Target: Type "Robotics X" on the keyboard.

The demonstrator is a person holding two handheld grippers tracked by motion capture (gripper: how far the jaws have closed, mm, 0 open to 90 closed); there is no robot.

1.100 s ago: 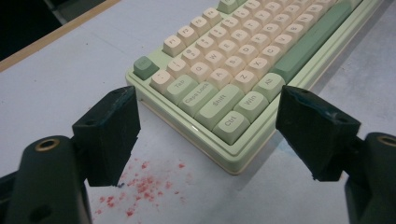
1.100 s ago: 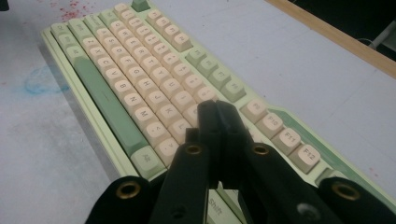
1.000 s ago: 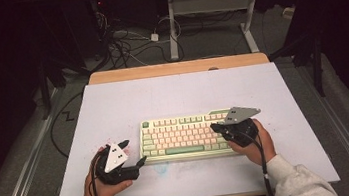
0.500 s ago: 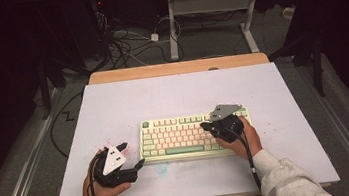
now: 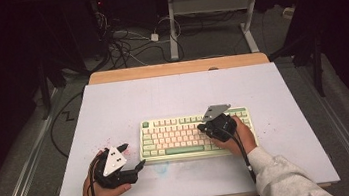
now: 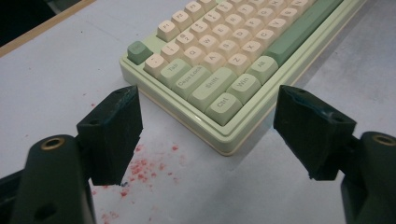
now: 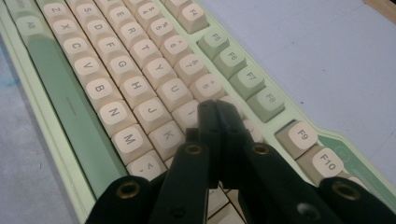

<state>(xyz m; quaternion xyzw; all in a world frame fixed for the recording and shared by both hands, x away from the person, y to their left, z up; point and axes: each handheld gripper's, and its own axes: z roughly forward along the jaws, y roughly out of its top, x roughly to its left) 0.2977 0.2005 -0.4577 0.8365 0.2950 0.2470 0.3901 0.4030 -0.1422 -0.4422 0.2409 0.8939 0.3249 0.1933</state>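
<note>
resting flat—glossy, rounded-key keyboard (image 5: 194, 132)

high view — above, far | gripper views — close, low | shared: keyboard (image 5: 194, 134)

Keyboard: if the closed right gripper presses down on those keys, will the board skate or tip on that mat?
Probably neither. The keyboard lies flat and wide on the mat, so tipping looks unlikely. The shut right gripper bears downward mid-board, so sliding seems unlikely. The case looks rigid.

Bench: your white-topped bench (image 5: 113, 110) has a wooden far edge.
Floor: grey, with tangled cables (image 5: 120, 44).
Behind: a white desk frame (image 5: 212, 8).
Light: dim surroundings.
</note>
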